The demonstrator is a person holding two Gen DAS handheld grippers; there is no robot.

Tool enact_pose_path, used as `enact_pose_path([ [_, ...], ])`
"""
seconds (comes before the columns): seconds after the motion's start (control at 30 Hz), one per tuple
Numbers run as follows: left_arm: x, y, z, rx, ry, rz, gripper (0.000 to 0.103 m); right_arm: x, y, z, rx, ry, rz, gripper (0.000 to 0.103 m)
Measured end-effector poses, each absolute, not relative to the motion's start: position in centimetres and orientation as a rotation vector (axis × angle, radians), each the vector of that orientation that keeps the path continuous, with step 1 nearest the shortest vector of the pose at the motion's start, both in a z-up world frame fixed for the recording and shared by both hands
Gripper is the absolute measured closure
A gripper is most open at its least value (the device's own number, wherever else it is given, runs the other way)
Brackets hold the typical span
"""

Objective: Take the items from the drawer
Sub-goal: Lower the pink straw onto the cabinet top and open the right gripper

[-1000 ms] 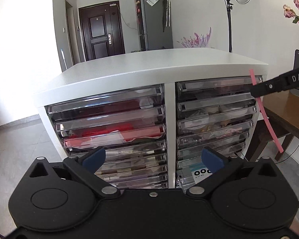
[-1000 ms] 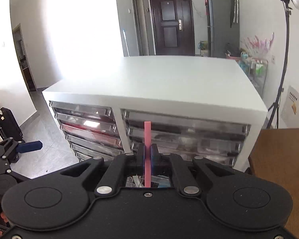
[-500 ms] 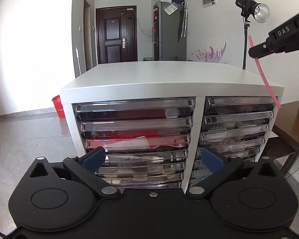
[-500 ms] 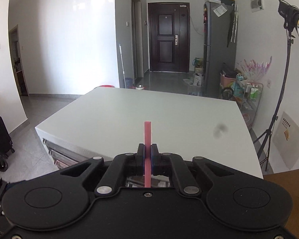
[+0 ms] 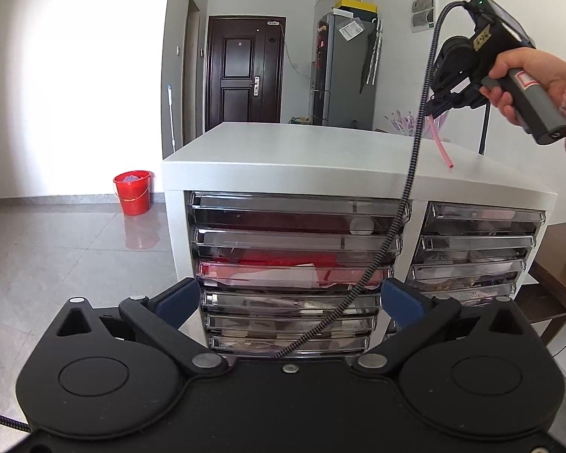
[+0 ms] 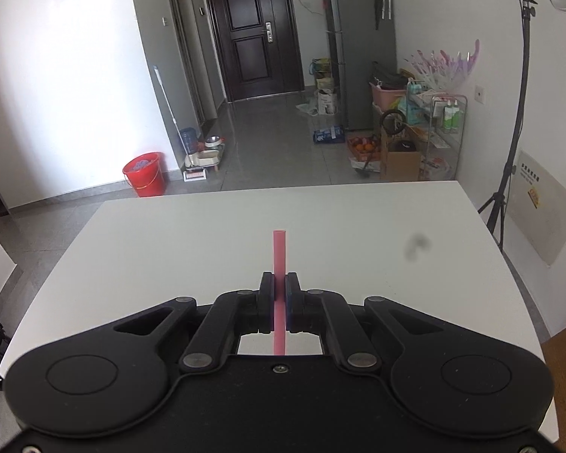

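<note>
Straw (image 6: pixel 279 264) sits right between the jaws of your right gripper (image 6: pixel 279 294), and the jaws are squeezed tight on it. Part of the straw sticks out in front of the jaws and part runs back behind them. You hold it up in the air over the white worktop (image 6: pixel 169 249), and it does not touch the top.

From the left wrist view you see your right hand (image 5: pixel 524 75) wrapped around the right gripper's (image 5: pixel 439 107) handle, with the straw (image 5: pixel 442 147) hanging down and slanting from the jaws, its low end just above the worktop (image 5: pixel 283 151). A striped cable (image 5: pixel 411 173) droops from that gripper across the drawers.

Your left gripper (image 5: pixel 290 298) faces the drawer cabinet (image 5: pixel 177 226), and its jaws are wide apart with nothing between them.

Your own left gripper body hides the lowest drawers. The clear drawers (image 5: pixel 298 241) are shiny, so most of what lies inside is hard to make out; you can only tell something red (image 5: pixel 283 268) in one on the left side. The picture's right edge cuts off your arm.

The straw is pink, thin and straight. It is hollow, with an open round end at its tip.
</note>
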State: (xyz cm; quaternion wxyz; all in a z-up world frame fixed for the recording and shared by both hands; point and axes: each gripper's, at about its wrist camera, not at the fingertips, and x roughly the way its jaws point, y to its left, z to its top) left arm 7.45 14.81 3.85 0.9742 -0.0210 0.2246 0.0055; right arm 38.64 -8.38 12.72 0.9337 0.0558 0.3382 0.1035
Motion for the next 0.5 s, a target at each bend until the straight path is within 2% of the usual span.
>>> enact_pose_path([
  [0.5,7.4,13.7,3.0,0.027,0.438,-0.041,0.000,40.8,-6.2,10.7,0.060,0.759,0.176,0.096],
])
